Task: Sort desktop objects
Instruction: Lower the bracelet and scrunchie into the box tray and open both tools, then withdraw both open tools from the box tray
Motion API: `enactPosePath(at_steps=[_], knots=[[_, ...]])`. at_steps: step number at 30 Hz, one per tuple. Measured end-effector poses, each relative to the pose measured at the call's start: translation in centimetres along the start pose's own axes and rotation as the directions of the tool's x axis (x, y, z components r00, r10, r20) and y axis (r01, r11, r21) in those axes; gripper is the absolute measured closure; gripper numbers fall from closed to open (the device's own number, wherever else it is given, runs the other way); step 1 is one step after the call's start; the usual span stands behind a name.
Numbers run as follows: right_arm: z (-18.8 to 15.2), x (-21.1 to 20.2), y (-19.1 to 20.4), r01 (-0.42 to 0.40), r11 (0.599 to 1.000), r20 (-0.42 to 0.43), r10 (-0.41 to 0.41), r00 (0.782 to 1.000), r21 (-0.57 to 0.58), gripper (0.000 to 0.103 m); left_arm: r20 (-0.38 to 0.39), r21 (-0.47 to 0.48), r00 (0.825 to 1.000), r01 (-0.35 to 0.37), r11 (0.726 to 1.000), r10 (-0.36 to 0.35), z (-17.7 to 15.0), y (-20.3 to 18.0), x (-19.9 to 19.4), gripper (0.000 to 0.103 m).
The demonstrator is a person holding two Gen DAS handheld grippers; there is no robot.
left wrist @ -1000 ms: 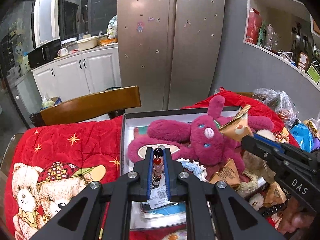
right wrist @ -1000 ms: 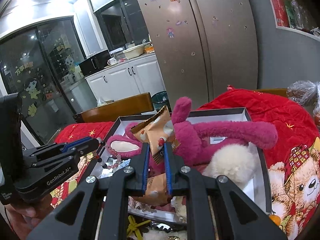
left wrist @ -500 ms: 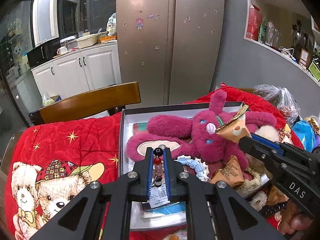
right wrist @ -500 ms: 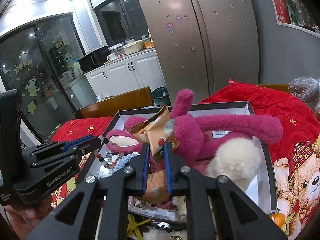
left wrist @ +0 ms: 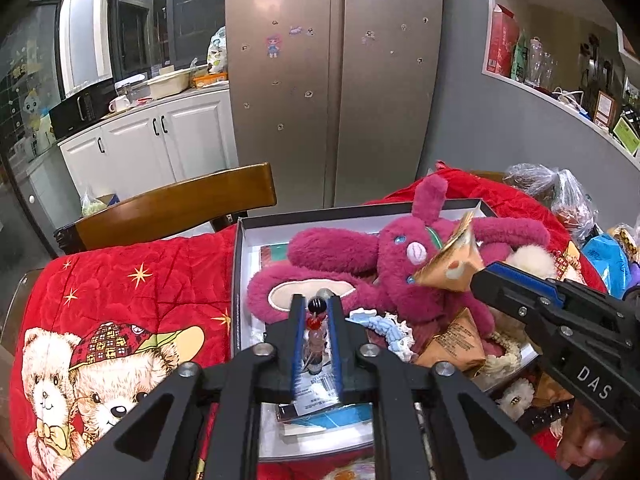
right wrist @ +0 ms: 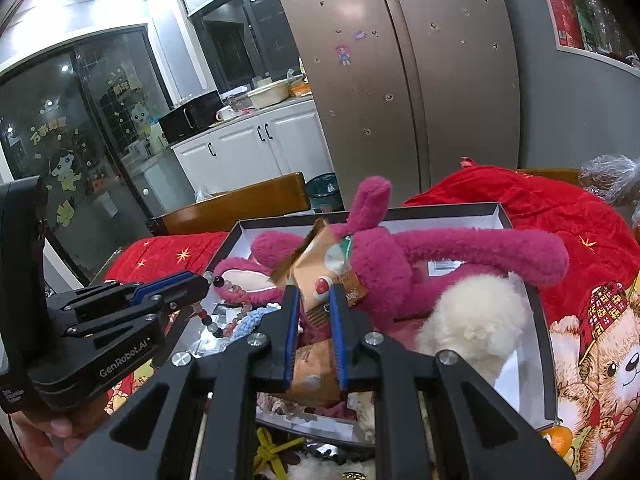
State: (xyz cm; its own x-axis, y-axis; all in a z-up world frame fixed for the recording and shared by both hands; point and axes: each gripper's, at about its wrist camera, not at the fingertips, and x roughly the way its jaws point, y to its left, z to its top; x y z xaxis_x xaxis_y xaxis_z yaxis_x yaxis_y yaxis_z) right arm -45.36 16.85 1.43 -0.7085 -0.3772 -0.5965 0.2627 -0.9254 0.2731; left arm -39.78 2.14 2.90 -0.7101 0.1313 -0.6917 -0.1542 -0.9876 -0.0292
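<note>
My left gripper (left wrist: 316, 300) hangs over the near left part of the open box (left wrist: 360, 212), and its jaws are opening. A string of beads (left wrist: 316, 312), black, red and clear, is still between its pads. In the right wrist view the bead string (right wrist: 208, 318) dangles from the left gripper (right wrist: 202, 280). My right gripper (right wrist: 314, 290) is shut on a tan snack packet (right wrist: 316, 264), held above the pink plush rabbit (right wrist: 460, 248). From the left wrist view, that packet (left wrist: 450, 268) sticks out of the right gripper (left wrist: 478, 276) in front of the rabbit's (left wrist: 360, 256) face.
The box also holds a white fluffy toy (right wrist: 476, 312), another snack packet (left wrist: 452, 344), a blue-white braided cord (left wrist: 384, 326) and papers. It rests on a red bear-print blanket (left wrist: 120, 280). A wooden chair (left wrist: 172, 204) stands behind, and plastic bags (left wrist: 560, 192) sit at the right.
The left jaws stand a little wider around the beads than before. Both grippers keep their places, and the right one still grips the packet.
</note>
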Motion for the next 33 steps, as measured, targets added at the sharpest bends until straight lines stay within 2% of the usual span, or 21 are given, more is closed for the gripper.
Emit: enactPosePath(at_steps=[1, 2, 3, 4, 5, 7, 8, 9, 10, 11, 13, 16, 21, 24, 29, 33], knots=[[0.0, -0.1, 0.0, -0.007, 1.0, 0.003, 0.007, 1.0, 0.001, 0.086, 0.004, -0.001, 1.0, -0.003, 1.0, 0.003, 0.1, 0.0, -0.1, 0.059], [0.1, -0.2, 0.1, -0.008, 1.0, 0.006, 0.008, 1.0, 0.0, 0.086, 0.011, -0.002, 1.0, -0.006, 1.0, 0.006, 0.1, 0.0, -0.3, 0.049], [0.1, -0.3, 0.1, -0.003, 1.0, 0.011, 0.003, 1.0, -0.001, 0.084, 0.02, -0.005, 1.0, -0.012, 1.0, 0.012, 0.1, 0.0, -0.4, 0.033], [0.2, -0.4, 0.0, 0.001, 1.0, 0.015, -0.001, 1.0, 0.0, 0.078, 0.031, -0.01, 0.999, -0.019, 1.0, 0.019, 0.2, 0.1, -0.6, 0.026], [0.2, -0.5, -0.1, 0.002, 1.0, 0.017, -0.002, 1.0, 0.002, 0.071, 0.033, -0.012, 0.999, -0.022, 1.0, 0.022, 0.2, 0.1, -0.6, 0.023], [0.3, -0.7, -0.4, -0.018, 1.0, 0.028, 0.018, 0.999, 0.019, 0.031, 0.009, -0.018, 1.0, -0.012, 1.0, 0.012, 0.2, 0.3, -0.4, 0.012], [0.3, -0.9, -0.5, -0.03, 0.999, 0.042, 0.029, 0.999, 0.027, 0.024, -0.017, -0.017, 1.0, -0.006, 1.0, 0.006, 0.1, 0.3, -0.1, 0.009], [0.4, -1.1, -0.5, -0.03, 0.999, 0.049, 0.028, 0.998, 0.031, 0.013, -0.033, -0.009, 0.999, -0.001, 1.0, 0.0, 0.1, 0.2, 0.2, 0.002], [0.5, -1.2, -0.4, -0.013, 0.999, 0.056, 0.012, 0.998, 0.031, 0.004, -0.024, 0.003, 1.0, -0.013, 1.0, 0.013, 0.0, 0.0, 0.2, 0.0], [0.6, -1.4, -0.4, 0.009, 1.0, 0.064, -0.011, 0.998, 0.026, 0.0, -0.01, 0.01, 0.999, -0.037, 0.999, 0.037, -0.1, -0.1, 0.2, 0.0], [0.7, -1.6, -0.2, 0.044, 0.999, 0.082, -0.044, 0.996, 0.004, 0.0, 0.008, 0.016, 0.997, -0.072, 0.997, 0.072, -0.1, -0.2, 0.1, 0.0], [0.9, -1.3, -0.5, 0.062, 0.998, 0.056, -0.062, 0.996, 0.002, 0.0, 0.021, 0.002, 0.999, -0.045, 0.999, 0.045, 0.0, 0.0, -0.3, 0.0], [0.9, -1.2, -1.1, 0.062, 0.998, 0.046, -0.063, 0.997, 0.027, 0.0, 0.034, -0.002, 0.998, -0.05, 0.999, 0.05, 0.1, 0.2, -0.6, 0.0], [1.0, -1.4, -1.2, 0.074, 0.997, 0.054, -0.076, 0.996, 0.027, 0.0, 0.036, -0.017, 0.999, -0.04, 0.999, 0.041, 0.2, 0.4, -0.8, 0.0], [1.2, -1.9, -1.2, 0.15, 0.988, 0.078, -0.151, 0.985, 0.017, 0.0, 0.053, -0.015, 0.998, -0.04, 0.999, 0.04, 0.2, 0.3, -1.1, 0.0], [1.3, -2.5, -1.5, 0.157, 0.987, 0.091, -0.159, 0.983, 0.029, 0.0, 0.058, -0.016, 0.997, -0.046, 0.999, 0.047, 0.2, 0.5, -1.3, 0.0]])
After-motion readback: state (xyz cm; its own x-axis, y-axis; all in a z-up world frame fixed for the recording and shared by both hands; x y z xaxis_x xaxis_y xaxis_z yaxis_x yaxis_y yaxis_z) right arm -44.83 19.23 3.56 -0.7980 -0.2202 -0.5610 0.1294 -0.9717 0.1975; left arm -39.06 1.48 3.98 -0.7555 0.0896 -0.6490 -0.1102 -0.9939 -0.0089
